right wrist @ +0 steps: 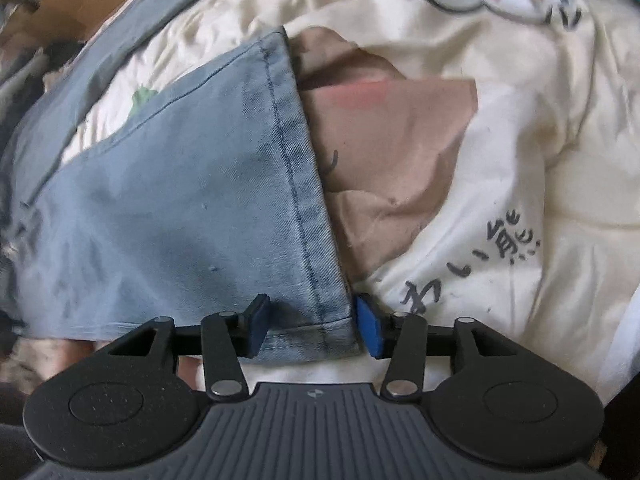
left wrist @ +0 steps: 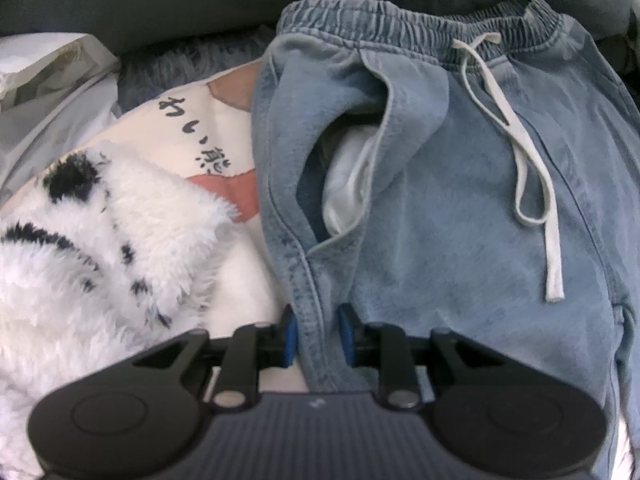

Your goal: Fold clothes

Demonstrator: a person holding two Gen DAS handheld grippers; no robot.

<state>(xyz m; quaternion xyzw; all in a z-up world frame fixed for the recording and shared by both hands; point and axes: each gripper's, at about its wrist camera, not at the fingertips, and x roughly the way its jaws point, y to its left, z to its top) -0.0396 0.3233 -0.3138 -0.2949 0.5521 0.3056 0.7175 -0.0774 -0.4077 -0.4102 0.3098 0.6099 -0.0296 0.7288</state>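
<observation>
Left gripper [left wrist: 318,334]: jaws narrow, side seam of the light denim trousers [left wrist: 440,200] between the blue pads, contact uncertain. Waistband at 12 o'clock, white drawstring [left wrist: 520,148] toward 2. Right gripper [right wrist: 314,330]: jaws moderately wide, straddling the hem corner of the trouser leg [right wrist: 180,200], pads apart from cloth. Cream printed bedding [right wrist: 520,160] lies beneath; fluffy white blanket [left wrist: 100,260] at 9 o'clock.

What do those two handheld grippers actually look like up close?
Both look alike. The left gripper and the right gripper each have a dark grey ribbed body with a small pale logo, flanked by two round black discs. Black linkage bars with silver pivot pins carry two fingers tipped with blue pads. No cables, hands or sleeves show.
</observation>
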